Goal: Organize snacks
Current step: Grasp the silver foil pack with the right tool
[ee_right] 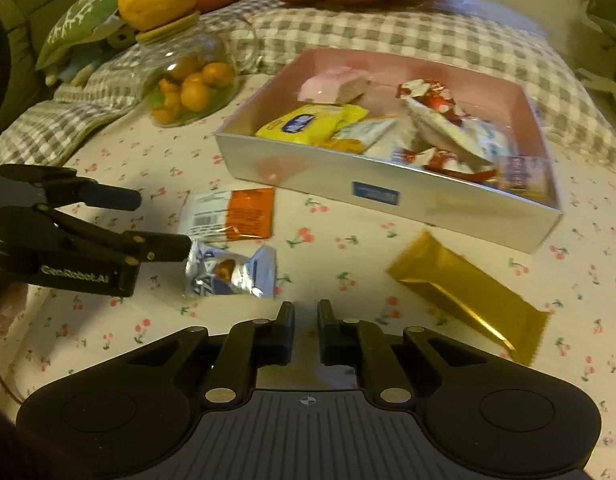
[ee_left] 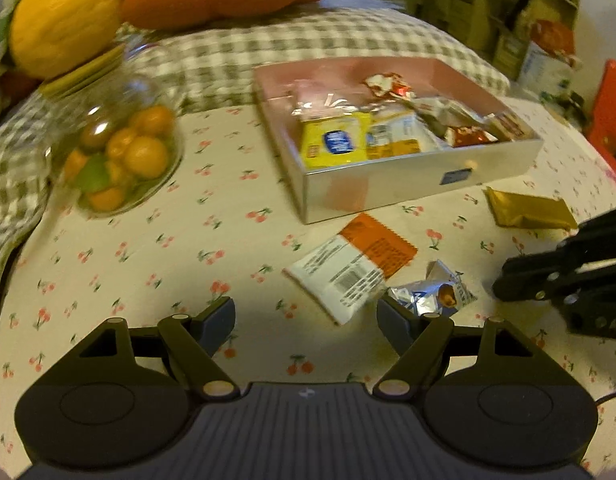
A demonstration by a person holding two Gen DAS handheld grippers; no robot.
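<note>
Snacks: crinkled silver-blue packet (ee_right: 232, 272), flat gold bar (ee_right: 468, 296), orange-white sachet (ee_right: 232, 216)

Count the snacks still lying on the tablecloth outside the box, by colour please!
Gold packet: 1
Orange-and-white packet: 1
Silver-and-blue wrapper: 1
Total: 3

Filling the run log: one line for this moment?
left tongs open by silver packet | right tongs shut, empty | gold bar, orange pack outside box
</note>
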